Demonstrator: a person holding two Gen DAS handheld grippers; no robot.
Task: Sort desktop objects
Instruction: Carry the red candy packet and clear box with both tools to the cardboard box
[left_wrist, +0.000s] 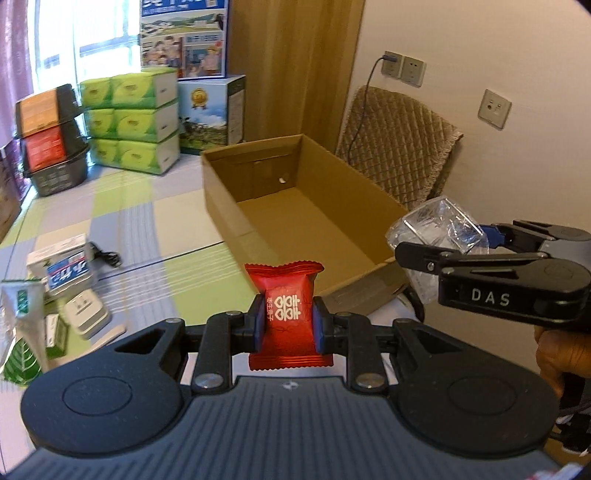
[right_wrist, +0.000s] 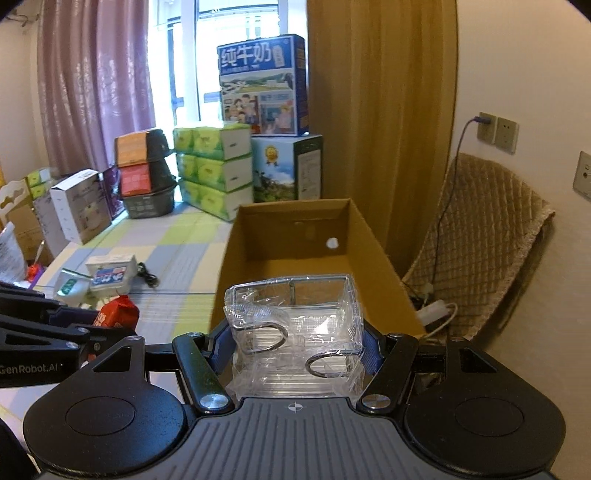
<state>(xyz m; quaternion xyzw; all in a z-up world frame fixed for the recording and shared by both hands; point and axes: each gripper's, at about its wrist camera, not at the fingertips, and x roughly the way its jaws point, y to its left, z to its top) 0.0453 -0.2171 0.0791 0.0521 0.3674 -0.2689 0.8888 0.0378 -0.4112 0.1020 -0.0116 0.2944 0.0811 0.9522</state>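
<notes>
Cardboard box (left_wrist: 295, 206) sits open and empty just ahead of both my grippers. My right hand-held gripper (right_wrist: 297, 354) is clamped on a clear plastic case (right_wrist: 295, 332), stiff but slippery, best squeezed across its flat sides. My left hand-held gripper (left_wrist: 289, 325) pinches a red candy packet (left_wrist: 288, 310), light and crinkly.

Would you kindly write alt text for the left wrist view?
The left hand-held gripper grips a red candy packet before an open cardboard box. To its right, the right hand-held gripper holds a clear plastic box; small cartons lie left on the checked tabletop.
</notes>
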